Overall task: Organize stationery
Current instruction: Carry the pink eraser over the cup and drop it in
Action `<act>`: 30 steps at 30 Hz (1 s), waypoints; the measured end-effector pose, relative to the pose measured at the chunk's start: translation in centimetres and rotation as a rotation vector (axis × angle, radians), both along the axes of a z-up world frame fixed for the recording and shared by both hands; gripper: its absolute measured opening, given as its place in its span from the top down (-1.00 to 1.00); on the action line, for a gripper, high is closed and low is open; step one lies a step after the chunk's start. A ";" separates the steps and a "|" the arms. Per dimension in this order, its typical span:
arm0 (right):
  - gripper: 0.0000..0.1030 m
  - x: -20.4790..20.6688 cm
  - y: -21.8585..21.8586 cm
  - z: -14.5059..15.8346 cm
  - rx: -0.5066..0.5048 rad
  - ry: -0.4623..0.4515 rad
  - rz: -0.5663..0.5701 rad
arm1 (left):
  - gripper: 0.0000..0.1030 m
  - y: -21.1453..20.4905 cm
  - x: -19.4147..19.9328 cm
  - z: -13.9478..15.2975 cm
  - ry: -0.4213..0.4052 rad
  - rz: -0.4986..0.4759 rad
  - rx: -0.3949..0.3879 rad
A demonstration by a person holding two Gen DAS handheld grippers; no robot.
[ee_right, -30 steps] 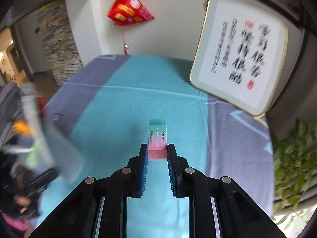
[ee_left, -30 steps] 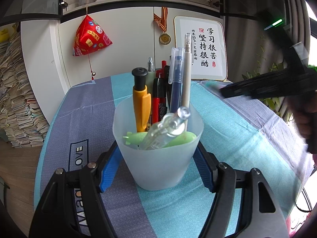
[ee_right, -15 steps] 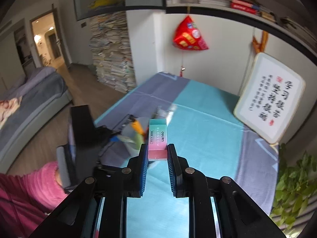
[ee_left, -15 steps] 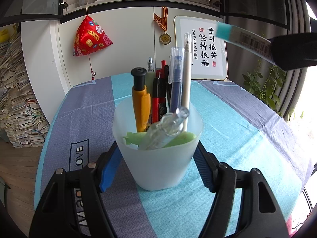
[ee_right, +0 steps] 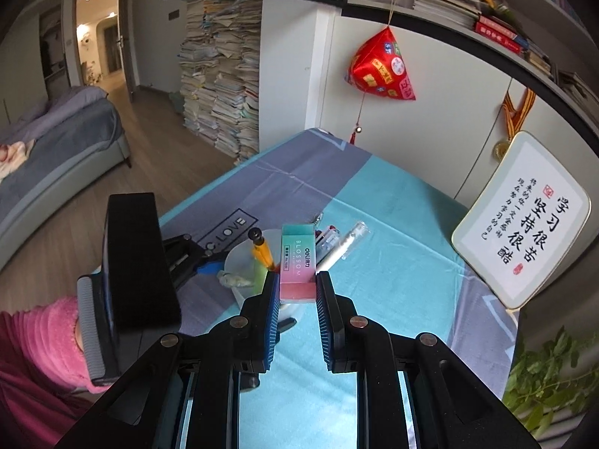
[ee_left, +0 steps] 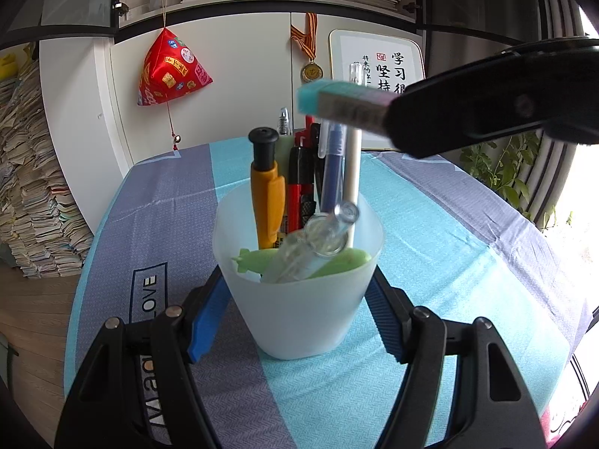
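Nearest the left wrist camera, at 6 o'clock, the left gripper [ee_left: 299, 314] is clamped on both sides of a frosted cup [ee_left: 299, 299] standing on the tablecloth [ee_left: 430, 232]. Inside it already stand an orange pen [ee_left: 266, 194], red and blue pens and a clear one lying across the rim, so most of the sorting looks done. Above the cup, toward 1 o'clock, the right gripper [ee_right: 297, 288] is closed on an eraser [ee_right: 297, 262], held over the pens. By the look of it, dropping the eraser in remains. Beyond, at 12 o'clock, a framed sign [ee_left: 374, 71] leans against the cupboard.
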State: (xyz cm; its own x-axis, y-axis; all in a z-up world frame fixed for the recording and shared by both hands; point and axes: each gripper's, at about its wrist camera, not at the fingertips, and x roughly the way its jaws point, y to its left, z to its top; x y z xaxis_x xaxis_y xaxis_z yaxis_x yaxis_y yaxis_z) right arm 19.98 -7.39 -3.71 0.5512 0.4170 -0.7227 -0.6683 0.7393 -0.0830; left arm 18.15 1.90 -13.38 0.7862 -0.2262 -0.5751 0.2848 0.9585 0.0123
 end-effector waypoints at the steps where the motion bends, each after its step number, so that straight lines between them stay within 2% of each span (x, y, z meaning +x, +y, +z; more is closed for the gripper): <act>1: 0.61 0.0 0.1 0.0 0.000 0.003 0.001 | -0.35 0.0 0.0 0.0 0.000 0.000 0.000; 15: 0.61 0.4 0.3 -0.7 0.041 0.030 0.061 | -0.36 -0.1 0.2 -0.2 0.008 0.000 -0.018; 22: 0.61 1.0 -0.4 -1.1 0.116 0.057 0.075 | -0.36 0.0 0.2 -0.2 0.007 -0.001 -0.017; 30: 0.61 1.8 -2.2 -1.0 0.232 0.116 0.026 | -0.36 0.0 0.1 -0.2 0.005 -0.002 -0.013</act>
State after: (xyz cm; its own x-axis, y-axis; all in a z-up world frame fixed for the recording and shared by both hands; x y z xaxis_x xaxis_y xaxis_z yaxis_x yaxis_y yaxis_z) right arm 21.74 -9.60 -4.66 0.4568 0.5920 -0.6640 -0.6825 0.7119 0.1653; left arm 18.27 1.90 -13.59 0.7826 -0.2357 -0.5762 0.2871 0.9579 -0.0020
